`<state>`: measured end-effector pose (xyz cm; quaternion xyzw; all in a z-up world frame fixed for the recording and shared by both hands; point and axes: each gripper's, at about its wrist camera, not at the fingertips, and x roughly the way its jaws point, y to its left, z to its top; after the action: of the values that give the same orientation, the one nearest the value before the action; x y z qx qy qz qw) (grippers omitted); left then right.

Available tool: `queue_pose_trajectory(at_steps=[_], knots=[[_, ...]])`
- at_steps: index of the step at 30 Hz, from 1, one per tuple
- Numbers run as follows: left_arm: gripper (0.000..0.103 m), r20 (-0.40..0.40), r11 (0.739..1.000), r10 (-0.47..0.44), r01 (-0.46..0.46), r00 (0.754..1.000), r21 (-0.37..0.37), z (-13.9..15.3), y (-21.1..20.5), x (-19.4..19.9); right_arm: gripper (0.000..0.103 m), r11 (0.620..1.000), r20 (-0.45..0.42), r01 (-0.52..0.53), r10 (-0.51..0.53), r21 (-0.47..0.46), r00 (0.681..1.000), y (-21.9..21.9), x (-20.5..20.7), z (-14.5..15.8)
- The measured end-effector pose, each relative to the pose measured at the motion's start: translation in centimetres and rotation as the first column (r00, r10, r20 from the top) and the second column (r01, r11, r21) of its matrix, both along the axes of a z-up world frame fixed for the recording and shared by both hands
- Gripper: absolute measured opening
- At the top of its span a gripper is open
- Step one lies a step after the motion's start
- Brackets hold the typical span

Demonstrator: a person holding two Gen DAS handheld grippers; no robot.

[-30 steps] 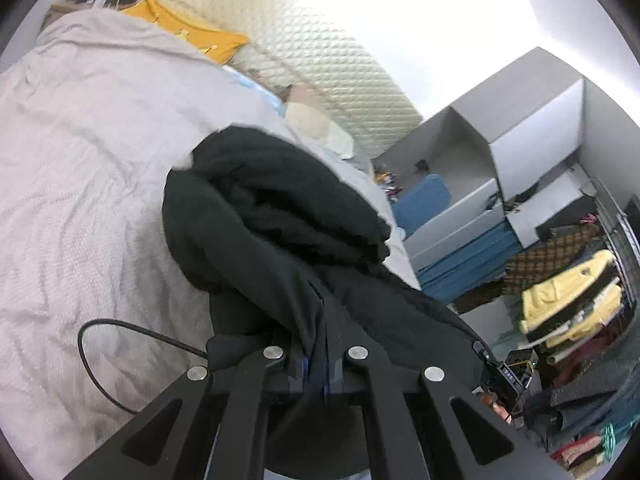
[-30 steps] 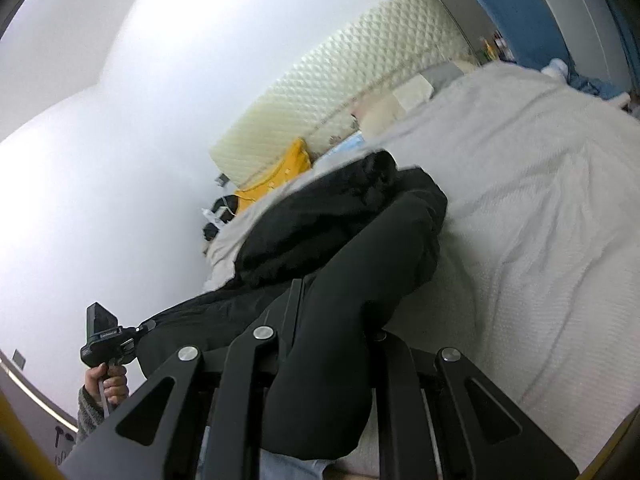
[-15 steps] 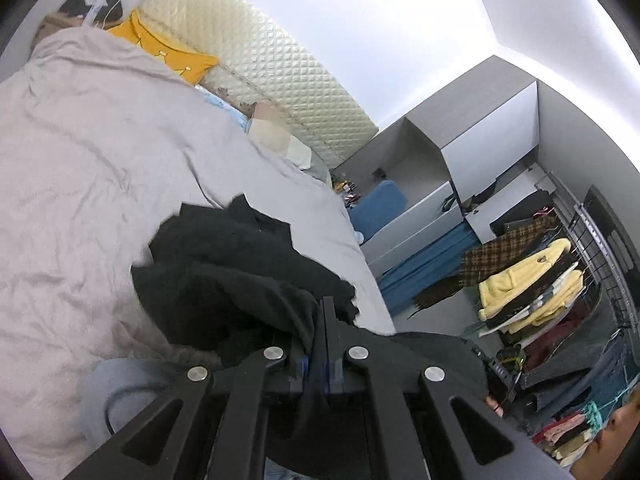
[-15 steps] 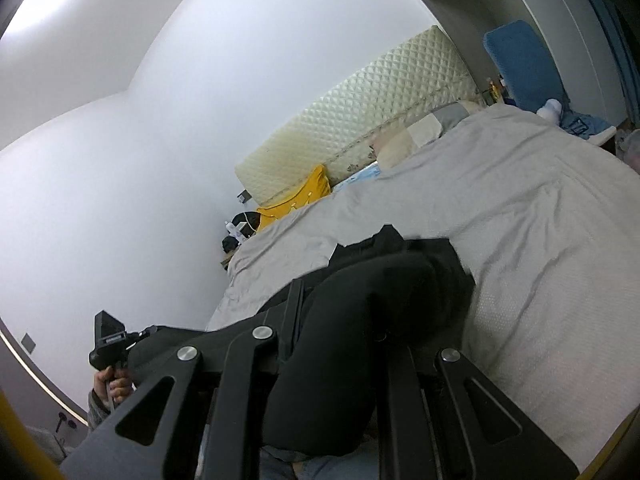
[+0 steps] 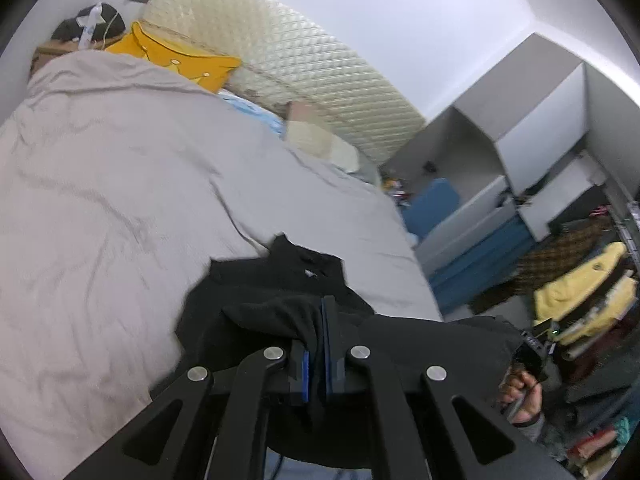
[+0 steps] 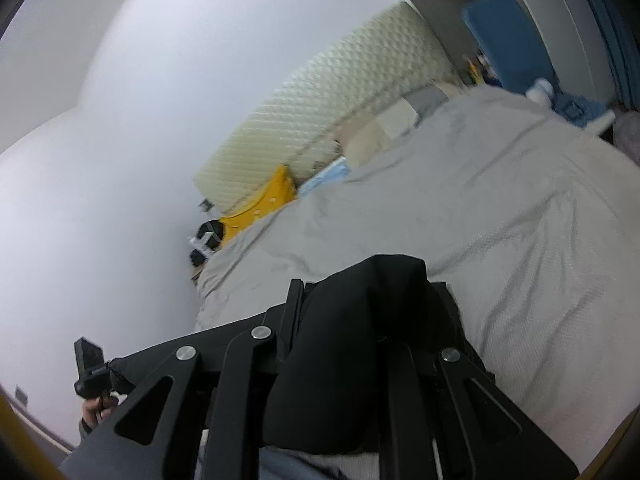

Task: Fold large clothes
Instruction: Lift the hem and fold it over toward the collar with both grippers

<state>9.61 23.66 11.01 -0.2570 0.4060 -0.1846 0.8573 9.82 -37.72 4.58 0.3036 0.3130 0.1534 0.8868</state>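
The left gripper (image 5: 316, 344) is clamped on a fold of the black garment (image 5: 276, 312). The right gripper (image 6: 360, 320) appears clenched on a thick roll of the same cloth, which drapes over its fingers. The garment hangs between them at the grey duvet's (image 5: 120, 200) near edge.

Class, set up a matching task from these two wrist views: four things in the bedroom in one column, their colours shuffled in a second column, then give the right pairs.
Things:
1. garment clamped in the left claw
2. cushion by the headboard
3. bed cover
4. quilted headboard

Colours:
A. pale cream
B. black
C. orange-yellow
D. light grey

Pairs: 1-B, 2-C, 3-D, 4-A
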Motion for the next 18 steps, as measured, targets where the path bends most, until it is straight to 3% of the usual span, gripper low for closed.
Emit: queue_pose_trajectory(at_steps=[4, 10, 15, 18], knots=[[0.005, -0.016, 0.995, 0.037, -0.036, 0.999, 0.092, -0.6, -1.5, 4.8, 0.015, 0.999, -0.063, 0.029, -0.032, -0.045, 0.998, 0.5, 6.3, -1.6], [0.005, -0.068, 0.978, 0.080, -0.065, 0.994, 0.200, -3.5, -3.8, 11.9, 0.015, 0.996, -0.218, 0.060, -0.074, -0.070, 0.973, -0.1, 13.7, -6.7], [0.005, -0.126, 0.941, 0.133, -0.085, 0.983, 0.328, -7.2, -5.8, 17.0, 0.015, 0.983, -0.277, 0.044, -0.092, -0.177, 0.956, 1.1, 17.9, -10.4], [0.006, -0.155, 0.918, 0.148, -0.077, 0.977, 0.390, -10.1, -6.5, 19.8, 0.015, 0.980, -0.311, 0.026, -0.087, -0.195, 0.946, 1.4, 20.0, -13.1]])
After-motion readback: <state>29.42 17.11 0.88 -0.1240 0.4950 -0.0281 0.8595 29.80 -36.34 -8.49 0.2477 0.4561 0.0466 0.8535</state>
